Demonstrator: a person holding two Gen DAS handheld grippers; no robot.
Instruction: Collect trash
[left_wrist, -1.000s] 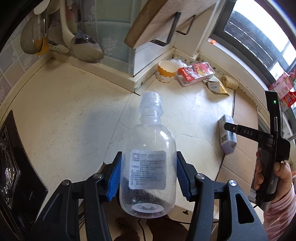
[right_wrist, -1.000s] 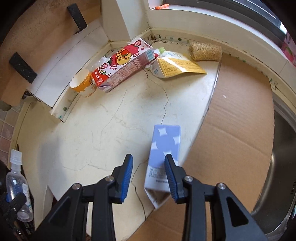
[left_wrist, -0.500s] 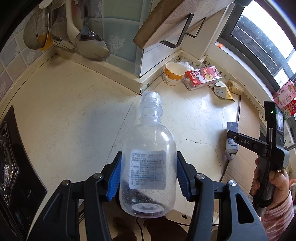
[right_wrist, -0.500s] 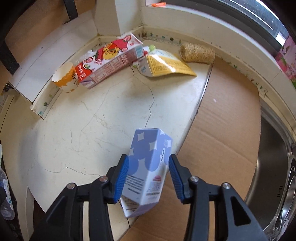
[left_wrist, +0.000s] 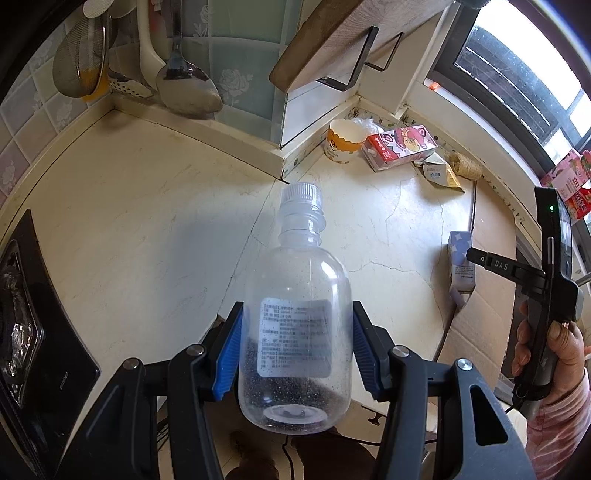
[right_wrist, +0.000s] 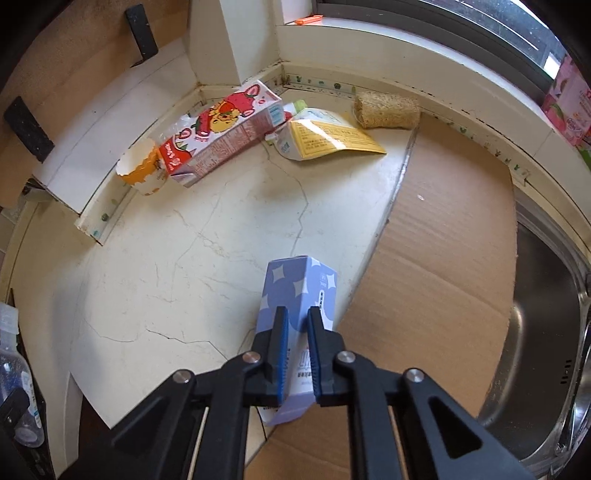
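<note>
My left gripper (left_wrist: 295, 315) is shut on a clear plastic bottle (left_wrist: 299, 266) with a white cap, holding it above the counter. In the right wrist view, a light blue carton (right_wrist: 301, 282) stands tilted at the seam between the counter and a cardboard sheet. My right gripper (right_wrist: 298, 319) is closing its jaws on the carton's lower half, and the blue pads pinch it narrow. The left wrist view shows the same carton (left_wrist: 460, 254) at the right, beside a hand (left_wrist: 554, 343) holding the right gripper's handle.
In the far corner lie a paper cup (right_wrist: 142, 173), a red strawberry carton (right_wrist: 221, 129), a yellow pouch (right_wrist: 328, 138) and a fibre scrubber (right_wrist: 386, 110). The cardboard sheet (right_wrist: 443, 258) borders a steel sink (right_wrist: 546, 332). A black stove (left_wrist: 22, 332) is at the left, with ladles (left_wrist: 184, 85) hanging above.
The right gripper's jaws went from wide around the blue carton to pinched tight on it, and the carton now stands more upright. The left gripper still holds the bottle.
</note>
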